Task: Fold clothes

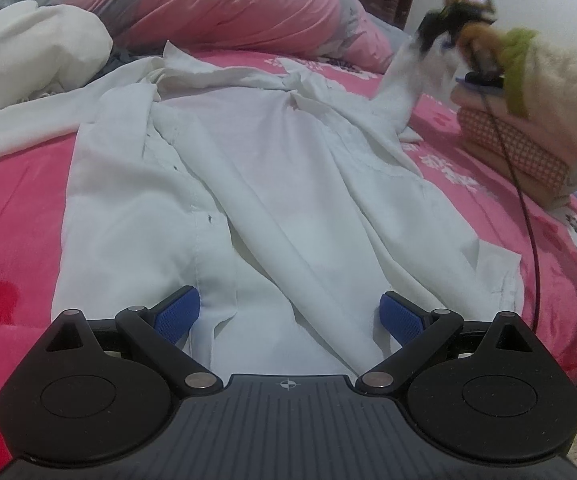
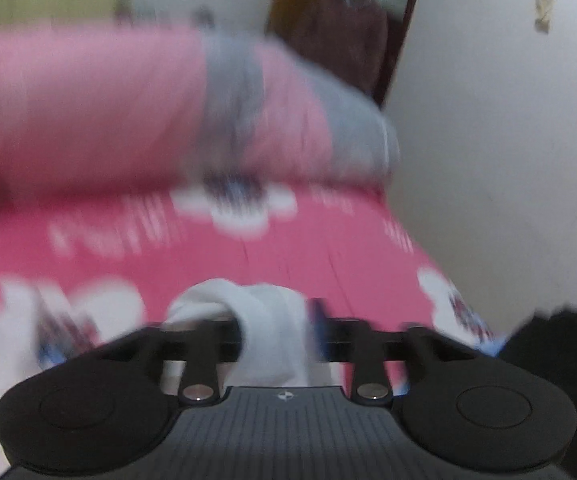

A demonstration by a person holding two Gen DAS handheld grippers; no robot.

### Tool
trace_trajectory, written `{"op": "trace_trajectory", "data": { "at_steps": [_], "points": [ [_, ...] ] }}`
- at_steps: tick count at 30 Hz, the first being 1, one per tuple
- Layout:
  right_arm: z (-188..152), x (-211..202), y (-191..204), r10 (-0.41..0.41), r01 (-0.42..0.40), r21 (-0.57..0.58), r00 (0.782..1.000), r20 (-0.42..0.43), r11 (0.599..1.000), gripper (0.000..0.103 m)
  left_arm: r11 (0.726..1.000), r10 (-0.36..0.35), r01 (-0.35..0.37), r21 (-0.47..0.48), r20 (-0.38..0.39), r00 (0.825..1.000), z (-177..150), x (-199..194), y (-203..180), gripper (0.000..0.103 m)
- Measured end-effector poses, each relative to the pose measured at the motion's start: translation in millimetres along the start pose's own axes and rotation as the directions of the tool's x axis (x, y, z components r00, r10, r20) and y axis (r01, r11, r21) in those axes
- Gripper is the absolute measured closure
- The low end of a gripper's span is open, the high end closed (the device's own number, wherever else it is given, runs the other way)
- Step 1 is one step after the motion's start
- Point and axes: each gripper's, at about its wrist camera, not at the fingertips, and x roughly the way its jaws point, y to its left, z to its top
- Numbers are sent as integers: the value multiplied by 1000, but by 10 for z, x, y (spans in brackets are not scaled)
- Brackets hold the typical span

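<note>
1. Two grippers work over one white shirt [image 1: 248, 184] spread on a pink bed [image 1: 16, 208]. Its collar lies toward the far pillows and its hem nearest the left gripper.
2. At the far left a cream bundle [image 1: 28, 60] sits apart from the shirt, beside a pink and grey quilt [image 1: 228, 4].
3. The left gripper [image 1: 288, 316] hangs over the hem with its jaws wide apart and nothing between them. The blue pads [image 1: 176, 314] stand on either side of the open front panels.
4. The shirt's long axis runs straight away from that gripper, hem to collar, so the left hand is the nearer one for the bottom edge.
5. Farther right, a sleeve [image 1: 398, 80] rises off the bed, up and to the right of the body.
6. The right gripper [image 2: 276, 328] has its jaws closed on that sleeve; white cloth bunches between them, though this view is heavily blurred.
7. I judge the sleeve must travel left, across the shirt's long axis, to lie over the chest.
8. At the far right a checked stack [image 1: 516, 152] sits on the bed, close to the shirt's right edge.
</note>
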Motion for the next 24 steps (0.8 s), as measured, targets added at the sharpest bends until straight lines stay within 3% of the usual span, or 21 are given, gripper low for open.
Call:
{"op": "trace_trajectory", "data": {
  "at_steps": [6, 9, 13, 18, 24],
  "points": [
    [-352, -142, 145, 64, -66, -25, 995, -74, 998, 44, 1000, -11, 11, -1, 14, 1000, -20, -3, 18, 5],
    [-454, -654, -36, 190, -188, 42, 981, -35, 981, 44, 1000, -17, 17, -17, 30, 999, -26, -13, 32, 5],
    [-664, -1544, -407, 368, -374, 125, 927, 66, 919, 37, 999, -16, 18, -32, 47, 999, -27, -77, 35, 5],
    [-1343, -2045, -319, 488, -488, 110, 872, 35, 866, 36, 999, -15, 19, -51, 68, 998, -29, -158, 40, 5],
    [-2161, -2641, -208, 618, -614, 96, 786, -5, 783, 38, 997, -11, 18, -72, 93, 996, -35, -259, 44, 5]
  ]
}}
